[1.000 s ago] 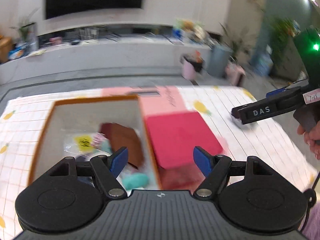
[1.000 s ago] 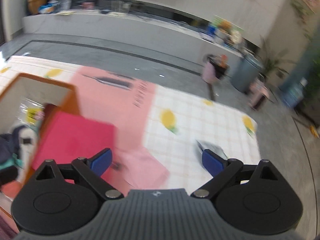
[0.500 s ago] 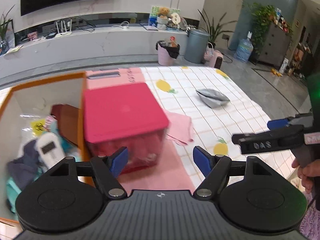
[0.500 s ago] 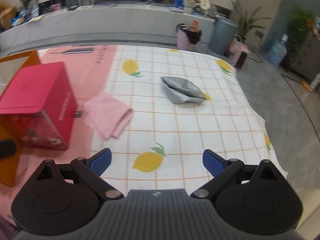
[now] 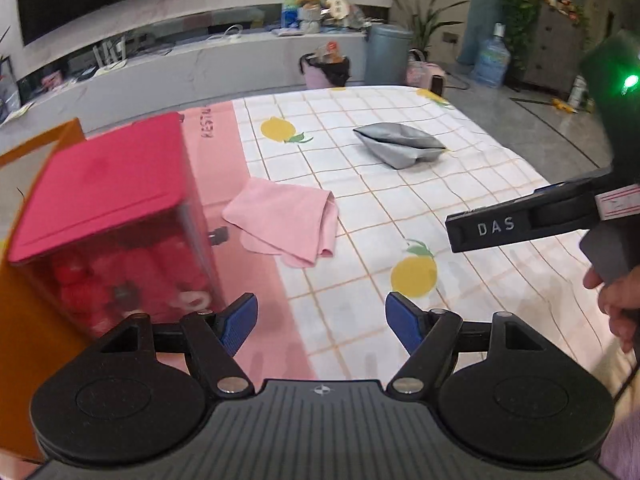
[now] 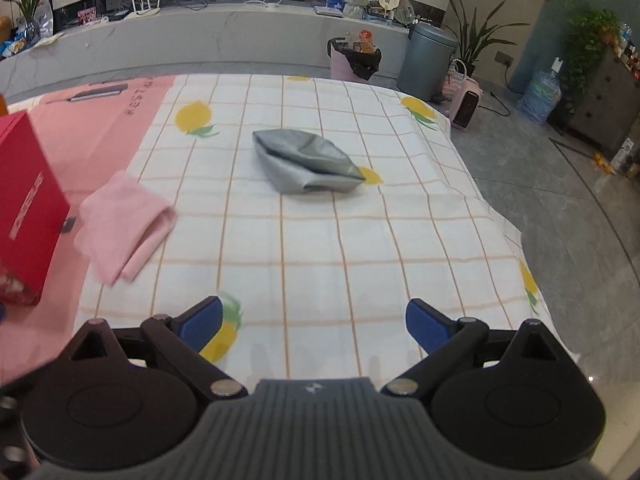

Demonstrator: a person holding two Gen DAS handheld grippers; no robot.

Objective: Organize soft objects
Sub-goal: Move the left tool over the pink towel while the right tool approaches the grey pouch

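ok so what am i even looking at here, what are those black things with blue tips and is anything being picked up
Those are two hand-held grippers, one in each of a person's hands, each with a camera looking forward along its blue-tipped fingers. One picture comes from the left gripper, the other from the right gripper. The right one also shows from the side in the left picture, with the hand holding it. Both are open and hold nothing. On the lemon-print cloth lie a folded pink cloth and a crumpled grey fabric piece. A red box stands at the left.
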